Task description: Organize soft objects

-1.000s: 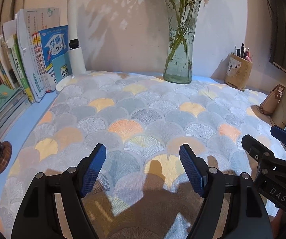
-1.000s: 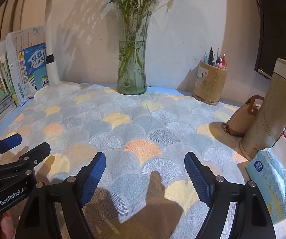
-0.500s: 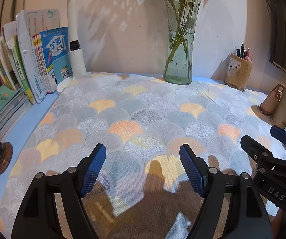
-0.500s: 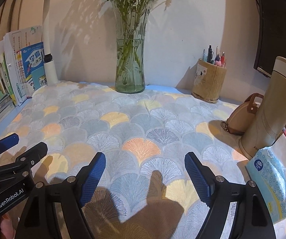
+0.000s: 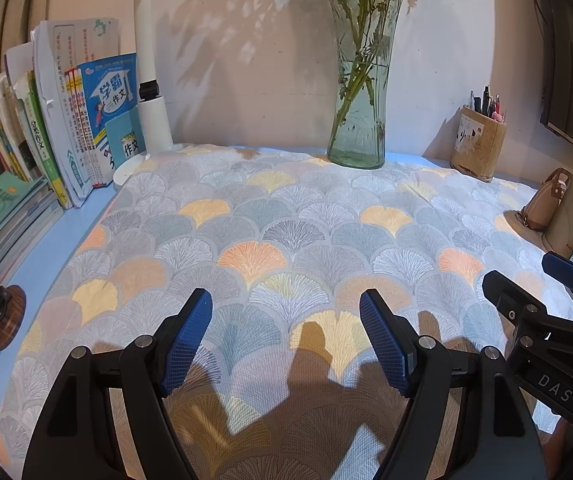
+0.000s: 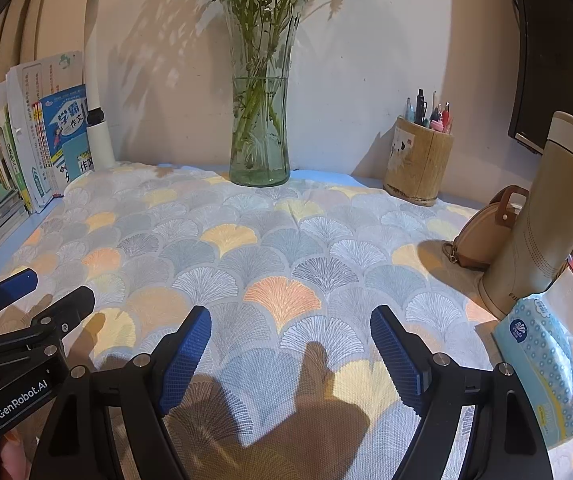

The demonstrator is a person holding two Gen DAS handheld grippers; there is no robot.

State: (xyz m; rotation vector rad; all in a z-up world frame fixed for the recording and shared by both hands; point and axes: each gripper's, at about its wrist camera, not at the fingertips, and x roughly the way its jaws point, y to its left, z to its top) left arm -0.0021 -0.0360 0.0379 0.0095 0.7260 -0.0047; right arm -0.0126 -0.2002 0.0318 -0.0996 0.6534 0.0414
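Left gripper (image 5: 286, 340): its blue fingers (image 5: 188, 340) stand spread wide and grasp nothing, hovering just above the patterned cloth (image 5: 294, 232). Right gripper (image 6: 290, 354): its fingers (image 6: 396, 358) are likewise spread and empty, over the same cloth. Each gripper appears at the edge of the other's view, so the two hang side by side at the near edge of the desk (image 5: 54, 240).

Directly under and ahead of both pairs of fingers, the cloth lies spread flat over most of the blue desk, with only slight ripples near its far edge. To the right of the right fingers, a soft pack of tissues (image 6: 542, 372) lies beside a tall beige flask (image 6: 546, 216), with a small brown pouch (image 6: 482, 232) behind it.

Farther ahead, a glass vase (image 6: 260, 132) with flowers stands at the far edge of the cloth; whether it rests on the fabric cannot be told. A pen holder (image 6: 418, 168) stands ahead to the right, and books (image 5: 66, 128) and a white lamp (image 5: 154, 120) ahead to the left.

Progress, as judged: nothing is folded, gathered or held. The task appears to be at its start; grasping the cloth, most plausibly at its near edge, and folding it remain to be done.
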